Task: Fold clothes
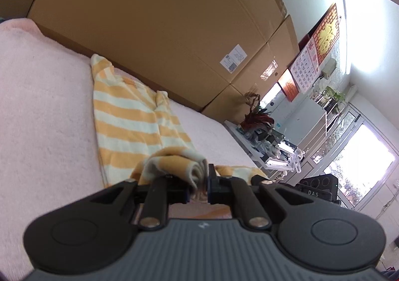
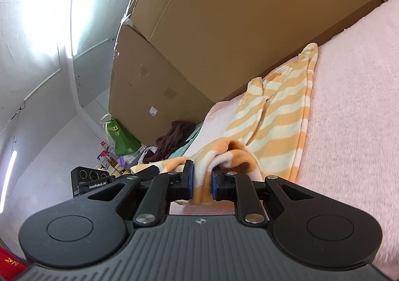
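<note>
An orange-and-white striped garment (image 1: 129, 116) lies stretched along the pink fleece blanket (image 1: 45, 106) toward the cardboard boxes. My left gripper (image 1: 199, 181) is shut on a bunched near edge of the garment, lifted off the blanket. In the right wrist view the same striped garment (image 2: 281, 116) runs away up the pink blanket (image 2: 354, 111). My right gripper (image 2: 202, 181) is shut on another bunched part of its near edge, a thick fold between the blue pads. The other gripper (image 2: 92, 181) shows at the left, black, beyond the cloth.
Large cardboard boxes (image 1: 162, 32) stand along the far side of the blanket. A white table with a red plant (image 1: 256, 119) and clutter sits beyond. A dark brown cloth pile (image 2: 174, 136) and a green bag (image 2: 122, 139) lie past the blanket's end.
</note>
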Demonstrator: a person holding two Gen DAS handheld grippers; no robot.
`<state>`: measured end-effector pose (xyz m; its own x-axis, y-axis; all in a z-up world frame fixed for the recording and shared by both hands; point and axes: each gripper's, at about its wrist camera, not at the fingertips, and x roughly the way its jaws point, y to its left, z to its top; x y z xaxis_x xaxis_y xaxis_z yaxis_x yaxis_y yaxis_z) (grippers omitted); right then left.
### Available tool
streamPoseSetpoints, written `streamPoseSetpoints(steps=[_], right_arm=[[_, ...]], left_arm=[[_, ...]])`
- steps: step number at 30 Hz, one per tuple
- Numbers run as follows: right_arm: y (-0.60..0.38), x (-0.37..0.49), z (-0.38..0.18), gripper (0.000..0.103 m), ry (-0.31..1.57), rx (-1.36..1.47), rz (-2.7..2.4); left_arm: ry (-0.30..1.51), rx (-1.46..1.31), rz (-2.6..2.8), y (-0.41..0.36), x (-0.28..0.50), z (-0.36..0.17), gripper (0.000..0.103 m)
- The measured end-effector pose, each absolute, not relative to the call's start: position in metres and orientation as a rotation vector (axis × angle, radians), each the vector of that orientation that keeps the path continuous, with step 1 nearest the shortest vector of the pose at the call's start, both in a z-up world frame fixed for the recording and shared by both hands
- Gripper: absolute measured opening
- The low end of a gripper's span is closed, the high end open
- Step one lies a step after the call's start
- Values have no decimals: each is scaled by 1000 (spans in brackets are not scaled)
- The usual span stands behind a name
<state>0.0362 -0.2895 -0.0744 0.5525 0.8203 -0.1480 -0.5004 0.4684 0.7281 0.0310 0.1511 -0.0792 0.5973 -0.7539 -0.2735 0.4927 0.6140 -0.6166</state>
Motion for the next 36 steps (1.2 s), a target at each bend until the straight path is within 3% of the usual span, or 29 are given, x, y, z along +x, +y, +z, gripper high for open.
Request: streamPoseSetpoints(steps=[11,15,17,22,23,25,26,27,36], right_arm=[[-290,98,-94,19,608,747,814],[-289,112,-100,25,655,769,798],[-287,120,-96,36,664,776,799],[-282,142,-85,38,679,776,798],[-280,147,-83,38,678,772,792],[-280,154,-83,39,678,782,780],[-281,156,-85,39,678,800,770],[-282,158,-86,39,677,819,760],[-308,125,-92,44,559,917,809]], left_arm=[[647,-540,-714,149,104,-104,4],[673,-562,-725,150,116,-111,5],[681,-563,-733,152,122,-110,6],[698,-571,-701,157,141,-107,6],[696,-574,-696,158,144,-106,8],[691,-592,-700,161,150,-104,36],[682,-605,-714,163,151,-103,59],[666,-614,-734,164,151,-102,64],[621,-610,-718,176,133,-100,67]])
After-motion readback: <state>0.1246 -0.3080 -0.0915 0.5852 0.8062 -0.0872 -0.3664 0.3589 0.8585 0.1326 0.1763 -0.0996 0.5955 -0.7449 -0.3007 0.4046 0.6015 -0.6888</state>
